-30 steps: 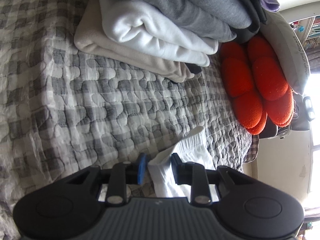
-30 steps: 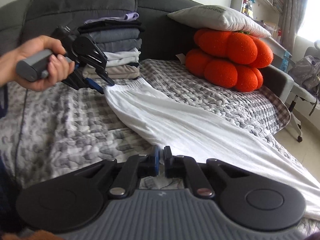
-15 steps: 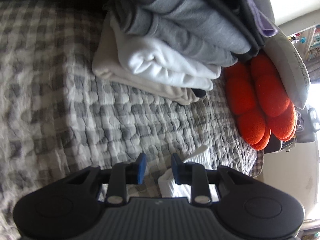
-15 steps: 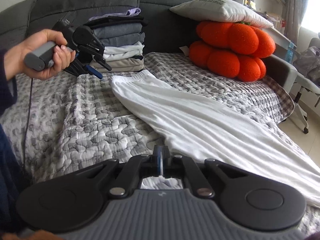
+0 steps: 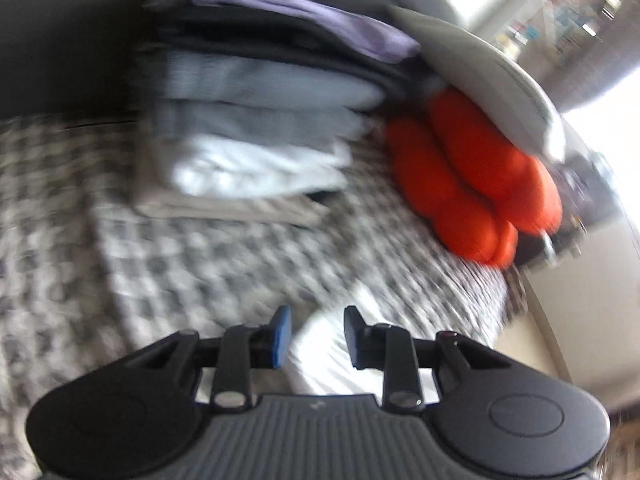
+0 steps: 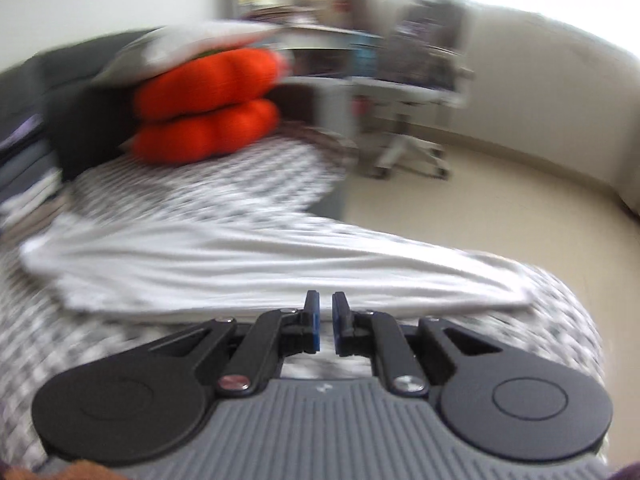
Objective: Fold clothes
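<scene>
white garment point(image 6: 248, 264) lies lengthwise across the bed point(image 6: 100, 344), just ahead of right hand-held gripper point(image 6: 326, 322), nearer, jaws just parted, empty; left hand-held gripper point(image 5: 316, 336) open over garment's end.

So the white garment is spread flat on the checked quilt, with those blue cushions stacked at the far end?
Not quite: the cushions are orange, not blue, as the right wrist view shows. The white garment does lie spread on the checked quilt.

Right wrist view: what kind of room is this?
Likely a bedroom or living room at home: a quilted checked cover with orange plush cushions, a swivel chair and shelves behind.
</scene>
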`<act>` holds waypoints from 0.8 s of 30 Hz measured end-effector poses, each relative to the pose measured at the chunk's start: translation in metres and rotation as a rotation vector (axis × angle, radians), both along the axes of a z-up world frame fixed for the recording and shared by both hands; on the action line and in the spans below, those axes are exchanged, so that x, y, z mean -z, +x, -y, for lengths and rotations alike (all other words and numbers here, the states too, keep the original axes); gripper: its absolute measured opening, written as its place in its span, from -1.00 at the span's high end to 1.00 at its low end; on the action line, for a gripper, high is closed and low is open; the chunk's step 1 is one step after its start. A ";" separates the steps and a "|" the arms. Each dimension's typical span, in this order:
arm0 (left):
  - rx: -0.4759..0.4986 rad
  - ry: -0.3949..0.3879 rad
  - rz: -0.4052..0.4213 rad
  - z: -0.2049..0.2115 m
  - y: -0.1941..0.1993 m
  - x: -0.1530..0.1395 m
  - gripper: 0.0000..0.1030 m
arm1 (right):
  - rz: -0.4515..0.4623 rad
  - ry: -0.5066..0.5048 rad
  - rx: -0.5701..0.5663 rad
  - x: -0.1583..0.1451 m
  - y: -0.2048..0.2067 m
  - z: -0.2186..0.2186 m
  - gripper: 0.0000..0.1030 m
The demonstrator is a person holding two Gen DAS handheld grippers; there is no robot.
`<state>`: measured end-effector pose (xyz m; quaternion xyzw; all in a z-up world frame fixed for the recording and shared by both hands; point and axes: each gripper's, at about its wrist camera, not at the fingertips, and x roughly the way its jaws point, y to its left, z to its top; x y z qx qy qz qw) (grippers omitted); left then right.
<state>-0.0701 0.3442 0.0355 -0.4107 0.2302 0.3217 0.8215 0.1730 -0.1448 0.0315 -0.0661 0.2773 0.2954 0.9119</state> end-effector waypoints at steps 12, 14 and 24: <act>0.455 0.039 0.021 0.128 0.076 0.013 0.35 | -0.081 -0.008 0.133 0.015 0.036 0.033 0.77; 0.501 0.047 0.004 0.142 0.085 0.020 0.35 | -0.077 0.003 0.167 0.014 0.040 0.040 0.77; 0.582 0.015 -0.113 0.159 0.098 0.049 0.34 | -0.084 0.024 0.355 0.018 0.073 0.078 0.13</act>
